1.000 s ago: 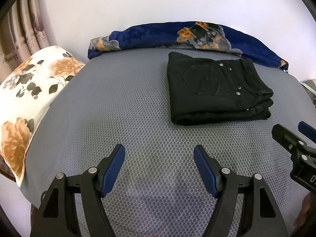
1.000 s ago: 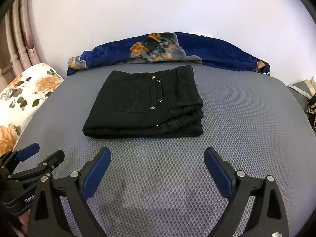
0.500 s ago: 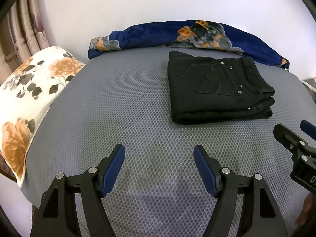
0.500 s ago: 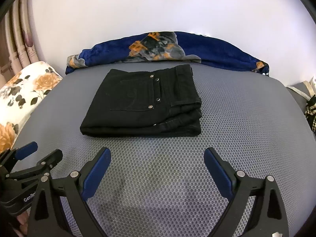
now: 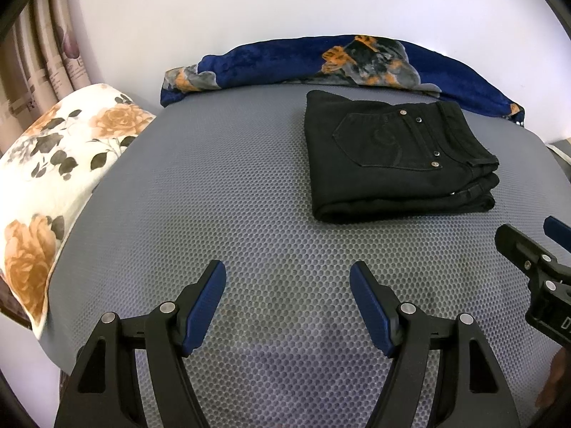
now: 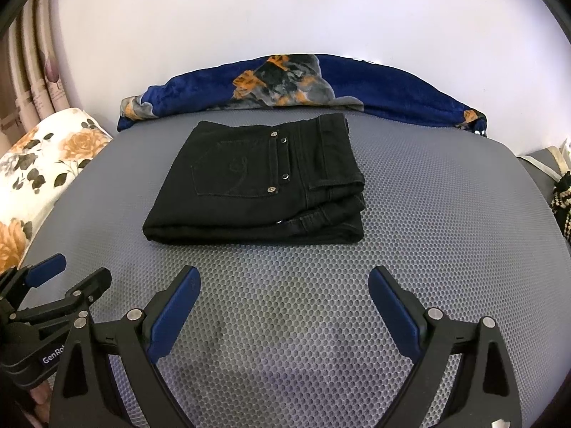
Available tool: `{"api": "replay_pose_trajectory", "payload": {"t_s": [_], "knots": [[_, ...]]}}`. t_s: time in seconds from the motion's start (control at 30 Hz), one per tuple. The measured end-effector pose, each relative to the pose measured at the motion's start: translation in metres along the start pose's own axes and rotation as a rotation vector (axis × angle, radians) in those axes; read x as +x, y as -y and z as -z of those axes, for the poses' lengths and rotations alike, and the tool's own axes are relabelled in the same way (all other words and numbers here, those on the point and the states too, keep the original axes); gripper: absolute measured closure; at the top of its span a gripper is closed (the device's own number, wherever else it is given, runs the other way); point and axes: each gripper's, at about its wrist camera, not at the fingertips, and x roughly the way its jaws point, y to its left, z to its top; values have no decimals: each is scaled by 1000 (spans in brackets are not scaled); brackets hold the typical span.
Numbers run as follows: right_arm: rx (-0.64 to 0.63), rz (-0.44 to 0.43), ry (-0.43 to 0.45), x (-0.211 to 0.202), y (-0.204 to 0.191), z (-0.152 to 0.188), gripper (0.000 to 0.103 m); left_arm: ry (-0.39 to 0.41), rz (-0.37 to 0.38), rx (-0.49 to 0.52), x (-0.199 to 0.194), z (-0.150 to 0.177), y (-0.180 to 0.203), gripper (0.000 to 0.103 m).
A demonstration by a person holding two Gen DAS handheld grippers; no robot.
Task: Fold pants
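Nothing of note differs from the views a second and half a second back: both grippers hang at the same spot over the bed, their jaws at the same spread, and the folded garment lies where it lay, with only a slight drift in framing.

Left gripper (image 5: pixel 287 306), a black two-finger clamp with blue pads, stands released, its jaws well apart with nothing between them and only bare mat showing below. Right gripper (image 6: pixel 283 308), of the same make, is likewise released and empty, its jaws spread a little wider. Neither touches cloth. Each gripper shows at the edge of the other's view, cut off by the frame, so only part of each is seen there.

Beyond the fingertips lies the grey honeycomb-textured mat (image 5: pixel 221 192) that covers the bed. Black denim pants (image 6: pixel 264 182), folded into a compact rectangle with a back pocket and metal rivets uppermost, rest flat on the mat well ahead of both grippers, toward the far edge. Behind them, along the white wall, lies a rolled dark blue plush blanket with orange and grey flowers (image 5: pixel 321 60). A white pillow printed with orange roses (image 5: pixel 53 164) sits at the left edge, and striped curtains (image 5: pixel 39 53) hang past it. A dark knitted item at the far right of the right wrist view is cut off and hard to make out.
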Motion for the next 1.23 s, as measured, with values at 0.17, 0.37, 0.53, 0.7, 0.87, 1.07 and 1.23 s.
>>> {"api": "replay_pose_trajectory", "payload": {"t_s": [0.17,0.37,0.53,0.7,0.87,1.07,1.23], "knots": [[-1,1,-4,1,-1,1,9,-1,1,2,0,0,1,31],[3,2,-8,2,-1,2,9,-4,0,5,1,1,3,31],[13,4,-11,3,2,3,9,-5,-4,4,0,2,5,31],[17,4,-17,5,4,3,9,-5,-2,5,0,1,6,31],[17,5,-17,6,4,3,9,-6,-1,1,0,2,6,31],[19,2,-17,6,5,4,9,-5,6,0,0,1,8,31],[16,5,-19,6,5,3,9,-11,17,-5,0,0,7,31]]}}
